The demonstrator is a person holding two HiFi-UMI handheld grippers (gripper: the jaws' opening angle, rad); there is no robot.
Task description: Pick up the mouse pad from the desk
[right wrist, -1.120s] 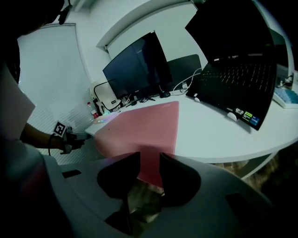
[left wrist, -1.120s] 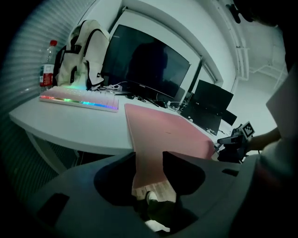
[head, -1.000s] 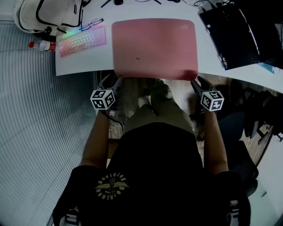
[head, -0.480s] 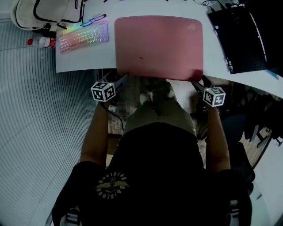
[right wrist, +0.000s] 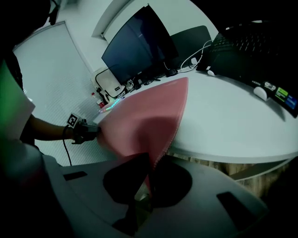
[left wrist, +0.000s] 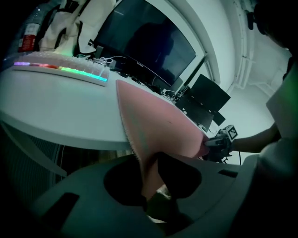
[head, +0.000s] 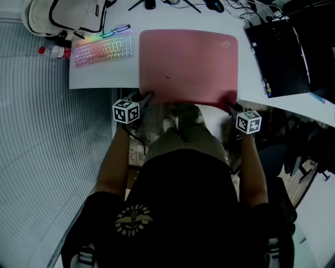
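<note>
A pink mouse pad (head: 188, 63) lies on the white desk (head: 104, 78), its near edge overhanging the desk's front. My left gripper (head: 146, 97) is at the pad's near left corner. In the left gripper view that corner (left wrist: 153, 130) bends down between the closing jaws of the left gripper (left wrist: 151, 186), and both fingers touch it. My right gripper (head: 230, 108) is at the near right corner. In the right gripper view the pad (right wrist: 139, 121) runs down into the right gripper (right wrist: 149, 181), whose closing jaws pinch its edge.
A backlit keyboard (head: 103, 51) lies left of the pad, with glasses (head: 116, 30), a bottle (head: 52, 52) and a white backpack (head: 63, 15) beyond. A black laptop (head: 277, 52) sits to the right. A monitor (left wrist: 144, 44) and cables stand behind. The person's legs are under the desk.
Both grippers have moved forward from just below the desk's front edge onto the pad's near corners, and their jaws have closed on them.
</note>
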